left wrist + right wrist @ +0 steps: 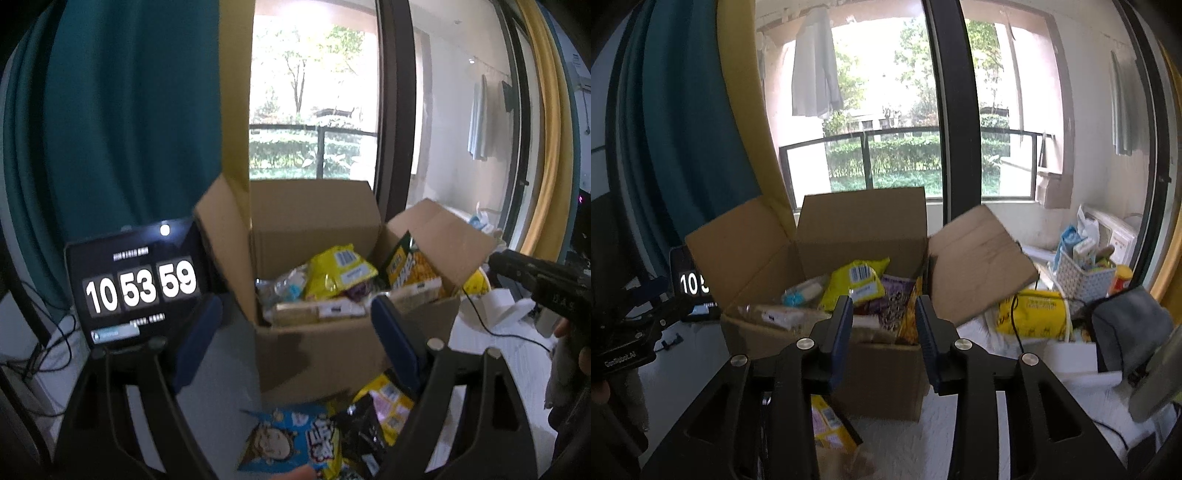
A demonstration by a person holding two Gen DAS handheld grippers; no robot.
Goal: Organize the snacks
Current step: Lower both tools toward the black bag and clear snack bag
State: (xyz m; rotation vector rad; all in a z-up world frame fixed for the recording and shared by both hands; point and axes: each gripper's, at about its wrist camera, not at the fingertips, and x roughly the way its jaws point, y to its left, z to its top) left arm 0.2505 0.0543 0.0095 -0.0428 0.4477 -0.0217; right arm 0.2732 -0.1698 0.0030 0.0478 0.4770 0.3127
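The left claw stands wide with nothing between its blue pads, aimed at the front of an open cardboard box. The right claw is parted more narrowly and also grips nothing; its pads frame the near rim of the same box.

Nearest on the white bench, just in front of the box, lie loose snacks: a blue packet, a black packet overlapping it, and a yellow-and-pink packet against the box's base.

Inside the box sit more snacks: a yellow bag on top, a purple packet beside it, and a clear wrapped one to the left. Its flaps stand open.

Left of the box a clock screen stands upright. To the right lie another yellow bag and a white basket of small items. Beyond is a window with teal curtains.
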